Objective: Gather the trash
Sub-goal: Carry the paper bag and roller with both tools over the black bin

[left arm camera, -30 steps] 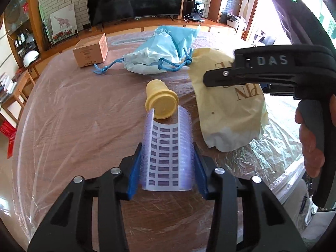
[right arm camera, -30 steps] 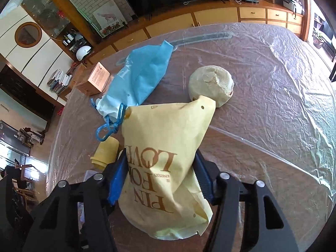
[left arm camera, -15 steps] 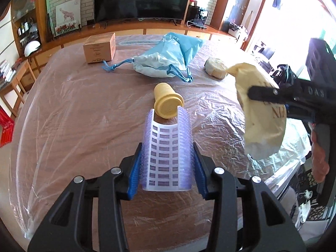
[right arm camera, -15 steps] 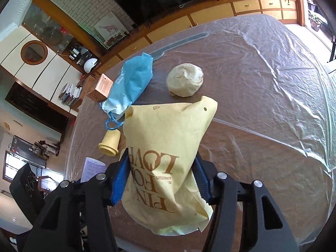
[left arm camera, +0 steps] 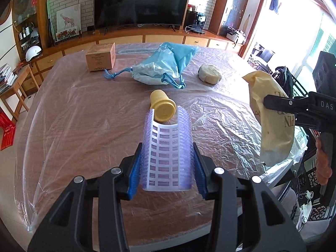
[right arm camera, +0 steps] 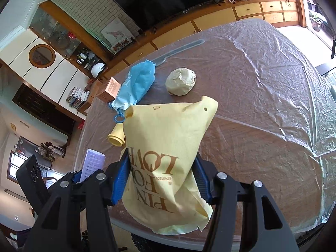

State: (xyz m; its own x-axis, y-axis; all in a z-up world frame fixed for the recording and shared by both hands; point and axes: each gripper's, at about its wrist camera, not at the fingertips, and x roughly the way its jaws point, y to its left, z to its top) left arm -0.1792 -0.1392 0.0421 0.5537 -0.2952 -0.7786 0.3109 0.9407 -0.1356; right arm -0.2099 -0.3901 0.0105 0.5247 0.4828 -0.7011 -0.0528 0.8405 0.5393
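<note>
Left wrist view: the left tool [left arm camera: 167, 163] is closed on a curled sheet of bubble wrap with a printed label [left arm camera: 167, 153], gripped by its two long edges and held above the near part of the desk [left arm camera: 69, 126], which is covered in clear plastic film. Just beyond the sheet's far end a yellow plastic cup [left arm camera: 162, 107] lies on its side. Farther off lie a blue drawstring bag [left arm camera: 166, 67], a cardboard box [left arm camera: 100, 57] at far left and a crumpled paper ball [left arm camera: 210, 74] at far right. At the right edge the right tool [left arm camera: 271, 103] carries a yellow paper bag [left arm camera: 271, 121] beyond the desk's right rim.

Right wrist view: the right tool [right arm camera: 160, 180] is clamped across the middle of the yellow paper bag [right arm camera: 168, 151], which is printed in brown lettering; its lower end hangs free near the desk's near edge. The cup [right arm camera: 116, 137], the blue bag [right arm camera: 136, 86], the box [right arm camera: 111, 89] and the paper ball [right arm camera: 181, 81] rest on the desk [right arm camera: 262, 96] behind it. The left tool [right arm camera: 84, 175] shows at lower left with its sheet [right arm camera: 92, 163].

Assessment: both held items appear light and soft, and hard clamping would crush them. The cup looks stiff, smooth and liable to roll; taking it across the body seems soundest. The paper ball should compress readily under any grip.
</note>
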